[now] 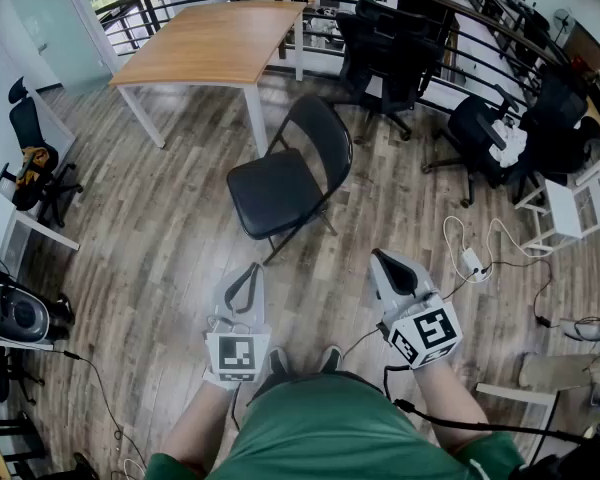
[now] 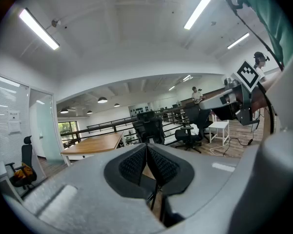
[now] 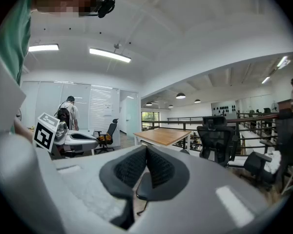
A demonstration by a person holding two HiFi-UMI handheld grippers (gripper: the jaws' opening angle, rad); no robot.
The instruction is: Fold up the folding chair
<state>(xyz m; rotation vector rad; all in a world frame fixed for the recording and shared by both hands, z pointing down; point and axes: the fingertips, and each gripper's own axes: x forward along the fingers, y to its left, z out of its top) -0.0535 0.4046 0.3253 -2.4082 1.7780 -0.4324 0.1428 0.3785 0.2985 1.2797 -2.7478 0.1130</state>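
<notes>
A black folding chair [image 1: 285, 183] stands unfolded on the wood floor in the head view, its seat toward me and its back toward the table. My left gripper [image 1: 248, 271] and right gripper [image 1: 385, 260] hover side by side short of it, both shut and empty, touching nothing. In the left gripper view the pads [image 2: 136, 165] meet, and a dark chair leg [image 2: 154, 199] shows just below them. In the right gripper view the pads [image 3: 158, 167] are also together, with the edge of the chair seat [image 3: 142, 185] below.
A wooden table [image 1: 215, 43] stands behind the chair, with black office chairs [image 1: 385, 53] and a railing [image 1: 480, 63] to its right. Cables and a power strip [image 1: 472, 260] lie on the floor at right. Another office chair [image 1: 35, 158] stands far left.
</notes>
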